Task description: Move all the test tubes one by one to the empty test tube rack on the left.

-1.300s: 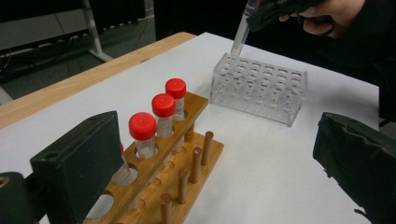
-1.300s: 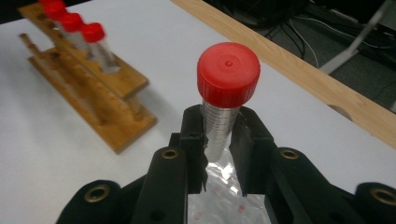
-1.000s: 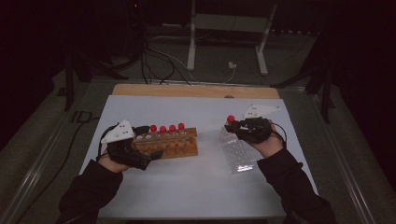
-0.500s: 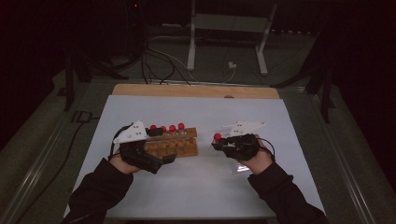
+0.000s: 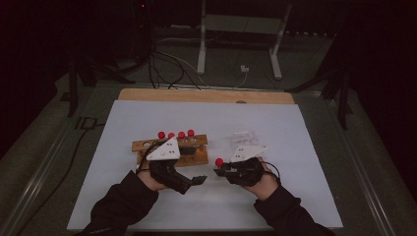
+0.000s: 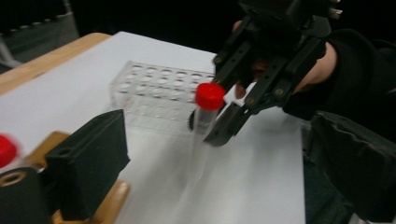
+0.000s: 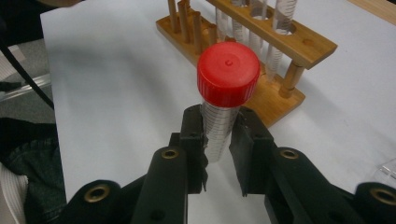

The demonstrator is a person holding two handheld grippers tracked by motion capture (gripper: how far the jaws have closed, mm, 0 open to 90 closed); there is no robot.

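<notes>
while clamped between the pads of the right gripper (image 7: 218, 140), upright clear tube w/ red cap (image 7: 228, 74), held above the white mat (image 5: 295, 196) at abt 5 o'clock from the wooden rack (image 5: 196, 156). left gripper (image 5: 199, 180) at rack's 6 o'clock edge, jaws wide apart w/ nothing between, just been closing a little. four more red-capped tubes (image 5: 181, 135) standing in the rack. clear plastic rack (image 6: 159, 93) at abt 3 o'clock from wooden one, behind right gripper.
</notes>
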